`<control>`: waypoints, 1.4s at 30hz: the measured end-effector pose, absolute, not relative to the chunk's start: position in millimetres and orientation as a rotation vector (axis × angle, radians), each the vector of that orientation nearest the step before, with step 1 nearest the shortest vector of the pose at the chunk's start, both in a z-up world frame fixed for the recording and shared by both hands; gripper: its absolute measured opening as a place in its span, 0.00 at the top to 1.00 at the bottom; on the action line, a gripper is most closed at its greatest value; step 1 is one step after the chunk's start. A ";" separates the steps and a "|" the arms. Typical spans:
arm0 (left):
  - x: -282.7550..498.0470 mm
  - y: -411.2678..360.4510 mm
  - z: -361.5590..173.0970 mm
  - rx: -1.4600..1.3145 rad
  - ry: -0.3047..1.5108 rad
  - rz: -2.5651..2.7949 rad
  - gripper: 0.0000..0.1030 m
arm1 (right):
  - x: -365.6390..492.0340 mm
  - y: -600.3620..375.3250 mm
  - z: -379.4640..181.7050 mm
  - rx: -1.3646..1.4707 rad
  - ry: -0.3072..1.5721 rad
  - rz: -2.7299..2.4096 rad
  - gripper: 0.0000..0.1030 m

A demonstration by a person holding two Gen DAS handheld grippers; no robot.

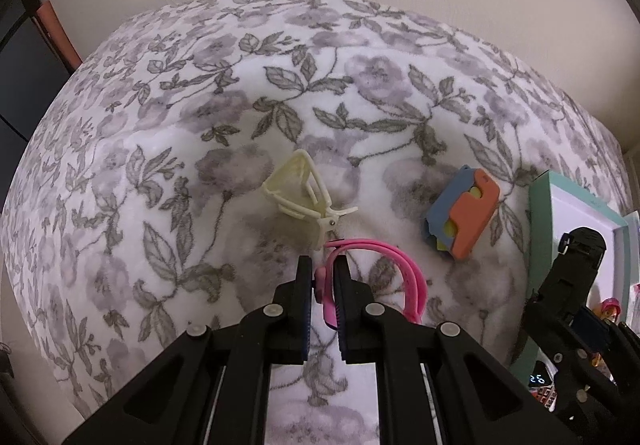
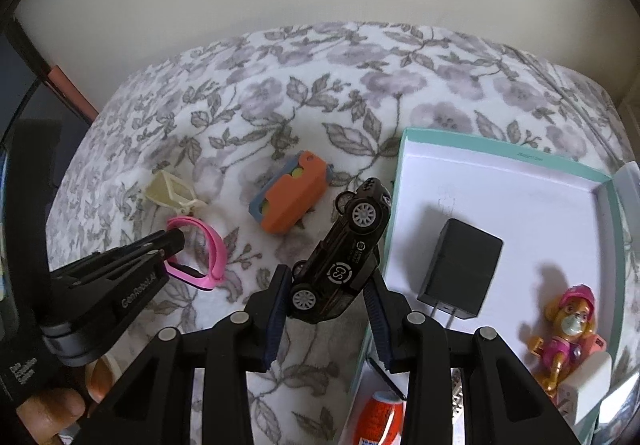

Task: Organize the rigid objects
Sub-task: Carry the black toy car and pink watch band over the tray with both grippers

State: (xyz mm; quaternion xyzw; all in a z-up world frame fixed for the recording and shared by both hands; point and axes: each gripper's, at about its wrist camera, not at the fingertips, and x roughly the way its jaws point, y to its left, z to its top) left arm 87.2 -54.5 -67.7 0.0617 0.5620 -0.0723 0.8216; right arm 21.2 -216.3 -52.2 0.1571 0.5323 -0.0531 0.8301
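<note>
My left gripper [image 1: 322,277] is shut on a pink wristband [image 1: 400,269] lying on the floral blanket; it also shows in the right wrist view [image 2: 208,245] with the left gripper [image 2: 176,245] on its near end. My right gripper [image 2: 328,281] is shut on a black toy car [image 2: 344,249], held tilted just left of the teal box [image 2: 404,149]. In the left wrist view the right gripper [image 1: 576,245] and the car [image 1: 582,241] are at the far right over the box's edge [image 1: 538,205]. A cream hair claw clip [image 1: 300,197] and an orange-blue toy [image 1: 460,213] lie on the blanket.
The box holds a black charger [image 2: 460,273], a pup figure [image 2: 568,329], an orange can [image 2: 380,417] and a white item [image 2: 588,389]. The claw clip [image 2: 172,189] and orange-blue toy [image 2: 292,201] lie left of the box. A wall stands behind the bed.
</note>
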 end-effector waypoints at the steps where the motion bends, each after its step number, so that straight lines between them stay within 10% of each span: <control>1: 86.2 -53.3 -65.6 0.126 1.194 -0.154 0.90 | 19.2 -217.0 -49.2 0.337 1.124 -0.116 0.62; 42: 31.5 -47.3 -16.2 0.000 1.096 -0.240 0.90 | -81.6 -255.4 43.8 0.458 0.942 -0.308 0.62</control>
